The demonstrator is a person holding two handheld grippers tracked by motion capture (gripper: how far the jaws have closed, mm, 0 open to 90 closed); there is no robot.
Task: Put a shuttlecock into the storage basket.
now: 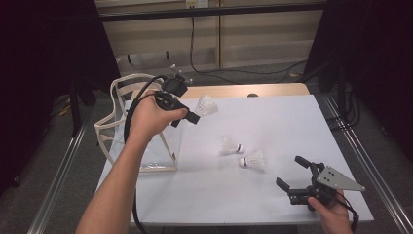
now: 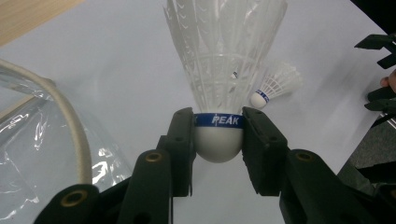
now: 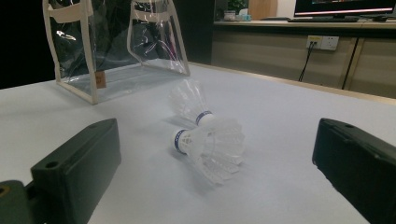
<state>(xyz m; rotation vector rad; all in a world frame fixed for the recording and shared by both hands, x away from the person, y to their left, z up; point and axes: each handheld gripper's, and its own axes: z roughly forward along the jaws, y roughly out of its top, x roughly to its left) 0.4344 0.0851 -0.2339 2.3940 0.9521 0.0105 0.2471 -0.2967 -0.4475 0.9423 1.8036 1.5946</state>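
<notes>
The clear bag point(image 1: 141, 141) stands open-topped at the left edge of the surface point(image 1: 272, 195), directly beside and below the left hand-held gripper point(image 1: 194, 117), so the carried shuttlecock point(image 1: 206, 105) has only to swing toward that edge to come over the mouth. The left hand-held gripper is clamped on the shuttlecock's white cork point(image 2: 218, 142), both jaws pressing at the blue band, feathers pointing away from the hand toward the far right corner. Two more shuttlecocks point(image 1: 230, 146) point(image 1: 253, 160) lie on their sides mid-surface, nearer the right hand-held gripper point(image 1: 295, 174), which rests at the near right corner, jaws spread wide and empty, aimed at them.
</notes>
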